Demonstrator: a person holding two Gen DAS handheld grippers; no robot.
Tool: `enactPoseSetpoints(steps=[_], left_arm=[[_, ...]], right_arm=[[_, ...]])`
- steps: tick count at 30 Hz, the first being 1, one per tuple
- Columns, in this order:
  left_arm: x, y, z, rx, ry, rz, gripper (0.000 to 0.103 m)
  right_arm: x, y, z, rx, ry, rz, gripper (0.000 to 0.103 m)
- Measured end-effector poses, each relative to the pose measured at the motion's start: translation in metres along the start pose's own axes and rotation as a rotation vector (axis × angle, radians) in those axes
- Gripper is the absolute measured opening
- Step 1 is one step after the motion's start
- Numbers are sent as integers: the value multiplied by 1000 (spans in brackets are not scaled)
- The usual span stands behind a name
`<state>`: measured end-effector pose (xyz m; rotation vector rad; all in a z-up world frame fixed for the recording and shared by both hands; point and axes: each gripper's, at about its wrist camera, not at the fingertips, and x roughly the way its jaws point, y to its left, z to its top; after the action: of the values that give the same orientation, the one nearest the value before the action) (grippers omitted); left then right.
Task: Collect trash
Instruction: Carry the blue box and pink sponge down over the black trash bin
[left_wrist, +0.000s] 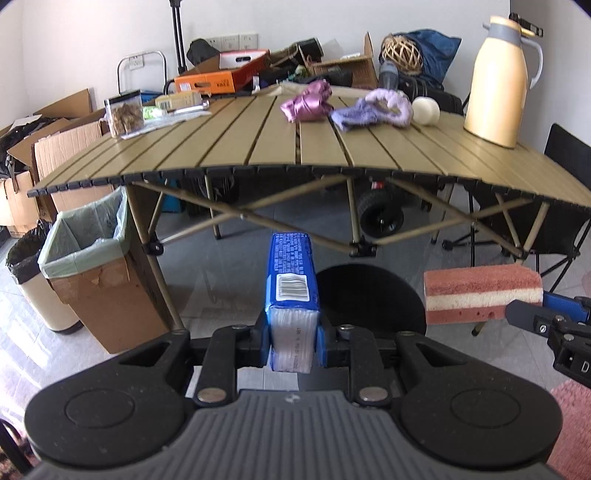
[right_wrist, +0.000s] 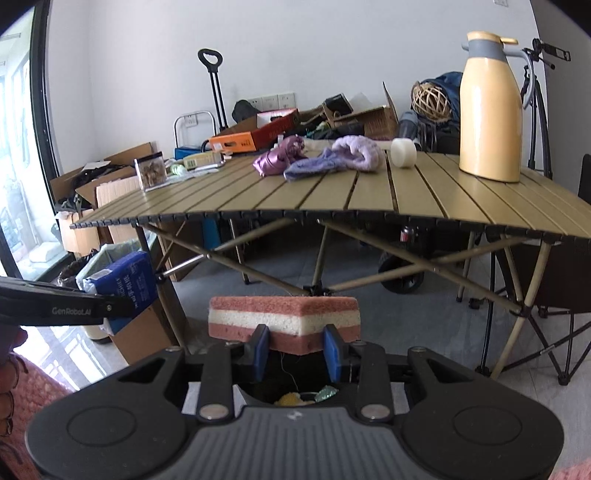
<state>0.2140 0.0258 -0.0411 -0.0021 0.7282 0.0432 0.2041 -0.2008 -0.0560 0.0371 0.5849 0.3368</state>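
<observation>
Two items are in hand, both in front of and below the near edge of the slatted table (left_wrist: 295, 173); left gripper (left_wrist: 293, 343) has its blue pads clamped on one end of a blue tissue pack (left_wrist: 291, 273), long axis running straight out along the fingers toward the table; right gripper (right_wrist: 295, 349) pinches a pink-and-white sponge (right_wrist: 284, 317) at its lower middle, long axis lying crosswise to the fingers, jaws narrow around it.

Black round bin (left_wrist: 369, 299) sits on the floor below the table's near edge, directly under the tissue pack and beside the sponge; in the right wrist view its mouth (right_wrist: 303, 398) shows beneath the sponge, with scraps already inside; judged: both hands are about equally placed for a drop, the sponge perhaps the more squarely over the opening.

Cardboard box with a green liner (left_wrist: 92, 266) stands at the table's left leg, a dark-lined bin (left_wrist: 26, 269) farther left of it.

On the table top: purple cloths (left_wrist: 369, 107), yellow jug (left_wrist: 498, 81), clear jar (left_wrist: 123, 114); none in the way.

Risk, judged: the two grippers hang near each other over one opening; the long pack may catch the rim.
</observation>
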Motion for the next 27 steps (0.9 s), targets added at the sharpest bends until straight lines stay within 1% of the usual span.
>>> enactPoseSetpoints(steps=[8,16,27], left_arm=[[16,-4,-10,14,56,-3,23],[41,-11,-16,31,123,-7,23],[80,-25,-13,56,207,-16,23]], right_arm=[[11,-8,-14,14,48,-9,31],[28,-26,-29,56,93,-33,31],[57,-55,-33,110,133,-67,31]])
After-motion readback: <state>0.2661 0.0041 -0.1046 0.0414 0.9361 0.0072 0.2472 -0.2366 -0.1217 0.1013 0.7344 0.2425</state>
